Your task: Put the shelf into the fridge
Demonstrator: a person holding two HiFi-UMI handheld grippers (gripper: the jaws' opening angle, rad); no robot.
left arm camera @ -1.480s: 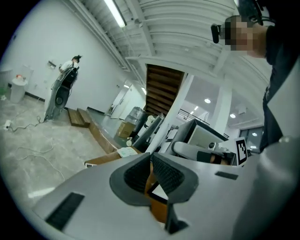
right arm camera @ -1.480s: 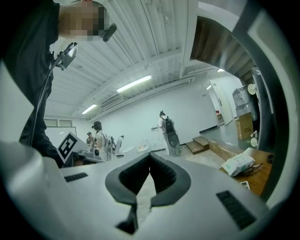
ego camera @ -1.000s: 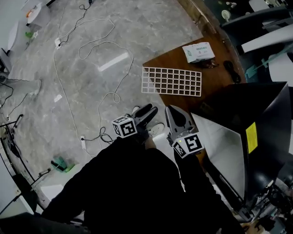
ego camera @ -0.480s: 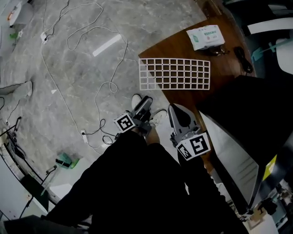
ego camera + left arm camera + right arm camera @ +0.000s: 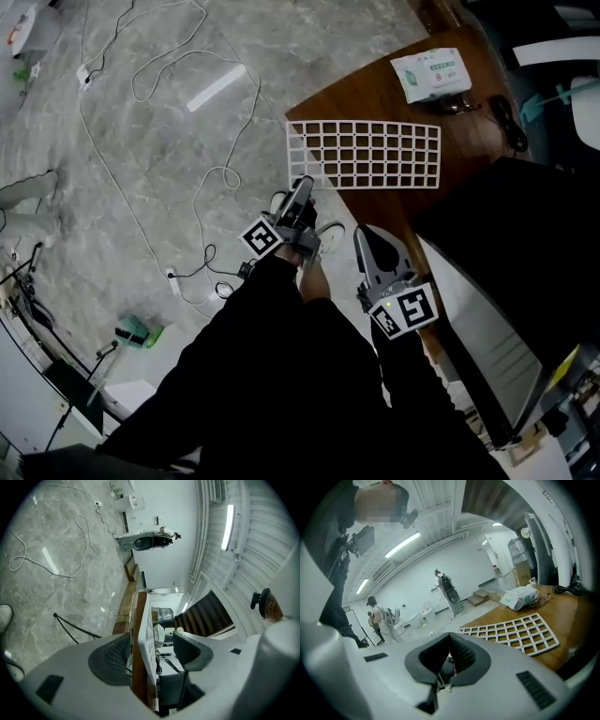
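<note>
1. Head view first: the shelf [image 5: 364, 155], a white wire grid, lies flat on the table [image 5: 375, 98]. Its left end pokes out past the table's left edge, over the floor [image 5: 122, 141].
2. The left gripper [image 5: 302, 190] is right up at the shelf's near-left corner, pointing toward the far side.
3. Left gripper view: the jaws stand spread wide, and they have just been opening. The table's edge and the shelf's thin white edge run up through the gap, and neither pad presses on them.
4. The right gripper [image 5: 373, 242] sits on the near side of the shelf, apart from it, between the left gripper and the fridge [image 5: 511, 225].
5. Right gripper view: these jaws are pressed together with nothing between them. The shelf lies ahead and to the right on the wood, untouched.
6. The black fridge stands on the right, just beside the shelf's right end. A white panel shows along its near-left side.
7. A tissue pack [image 5: 429, 75] rests on the table beyond the shelf, toward the right, with a dark lead [image 5: 502, 103] just right of it.
8. On the grey marble floor, a white cable [image 5: 223, 170] loops about to the left of the table.
9. Dark sleeves [image 5: 281, 375] fill the near part of the head view behind both grippers.
10. Far off to the left in the right gripper view, people [image 5: 375, 616] stand in a white room.
</note>
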